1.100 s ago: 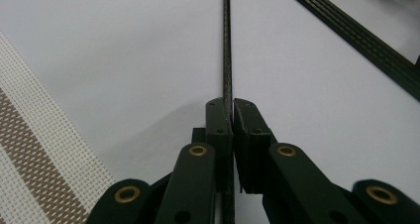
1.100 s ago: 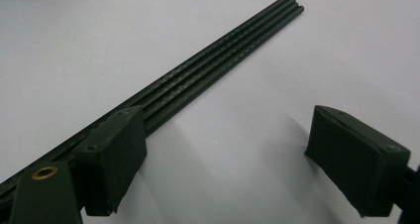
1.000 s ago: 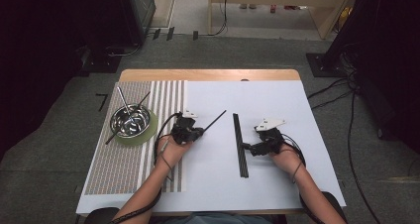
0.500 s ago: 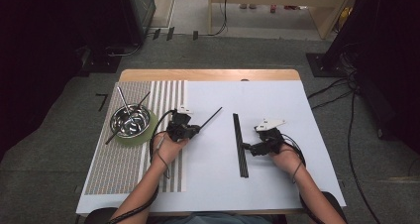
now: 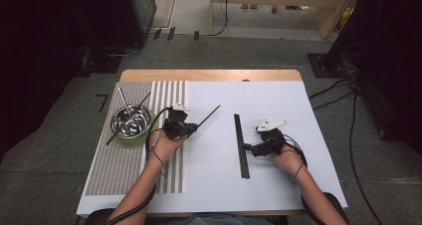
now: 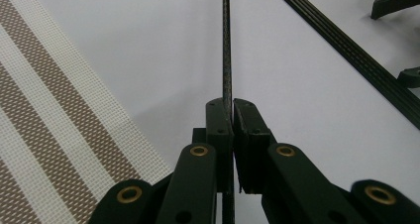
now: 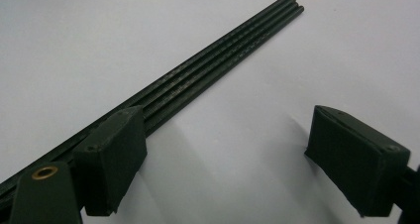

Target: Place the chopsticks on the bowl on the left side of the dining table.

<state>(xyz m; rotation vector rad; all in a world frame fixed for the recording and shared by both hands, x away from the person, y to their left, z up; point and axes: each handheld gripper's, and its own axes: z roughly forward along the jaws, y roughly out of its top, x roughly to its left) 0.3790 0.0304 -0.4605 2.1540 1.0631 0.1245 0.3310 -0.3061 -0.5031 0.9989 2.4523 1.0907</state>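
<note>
Left hand-held gripper (image 5: pixel 191 128) clenched on one black rod (image 5: pixel 208 115), pointing toward 1 o'clock. Right hand-held gripper (image 5: pixel 247 146) released beside rod bundle (image 5: pixel 241 145), mid-surface. Recommend lowering rod level, parallel, alongside bundle.

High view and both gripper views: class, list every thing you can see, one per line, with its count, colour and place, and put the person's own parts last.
table: one, white top with a wooden far edge, centre of the high view.
striped mat: one, brown and white, on the table's left part.
bowl: one, shiny metal with a green outside, on the mat.
sticks in the bowl: at least two, metal and dark, leaning out of it.
thin rod: one, black, clamped in the left hand-held gripper, pointing up and right.
bundle of rods: one, black, flat on the table by the right hand-held gripper.
left hand-held gripper: one, black, shut on the thin rod.
right hand-held gripper: one, black, jaws open.
</note>
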